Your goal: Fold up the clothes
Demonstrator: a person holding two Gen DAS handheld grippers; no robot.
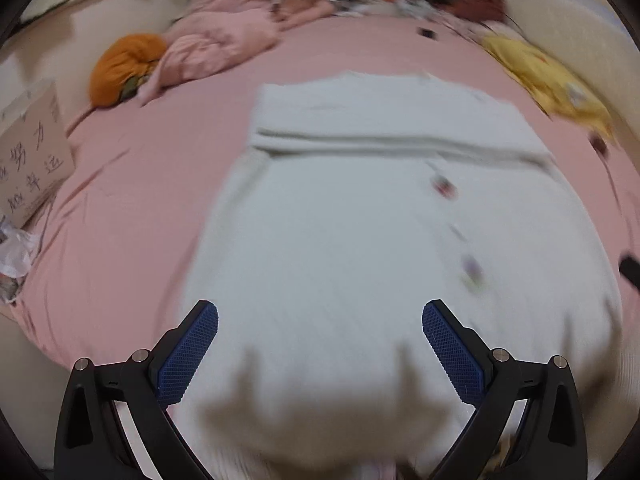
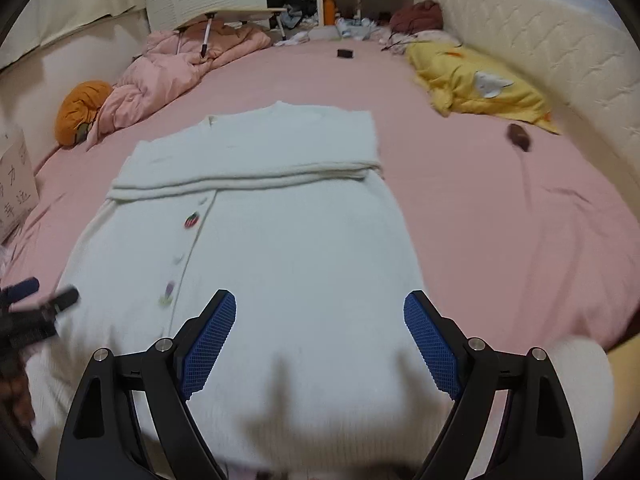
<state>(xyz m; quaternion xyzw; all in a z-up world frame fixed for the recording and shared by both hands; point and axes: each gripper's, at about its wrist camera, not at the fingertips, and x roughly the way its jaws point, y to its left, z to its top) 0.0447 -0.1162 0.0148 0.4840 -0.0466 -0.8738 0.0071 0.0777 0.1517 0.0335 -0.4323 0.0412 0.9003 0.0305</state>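
White cardigan: soft, fuzzy knit, laid flat on a pink bed sheet. Roughly rectangular body, front up, button line running down it; a sleeve folded straight across the chest as a thick rolled band. Small decorated buttons along the line, one reddish, one purplish lower down; details too small to read.

Right claw: fingers spread wide, nothing between them. Blue cross-hatched pads on black arms. Poised over the near hem of the cardigan; contact with the cloth can't be told.

Left claw: also spread wide, empty, same blue pads, above the near hem toward the other side. Its view is heavily motion-blurred; knit texture lost there. In the right view it shows only as a dark smear at the left edge.

Near hem falls into shadow and is cut off at the bottom of both views.

Around: crumpled pink quilt, round orange cushion, rumpled yellow blanket, padded cream headboard, cardboard box with handwritten characters, partly out of frame.
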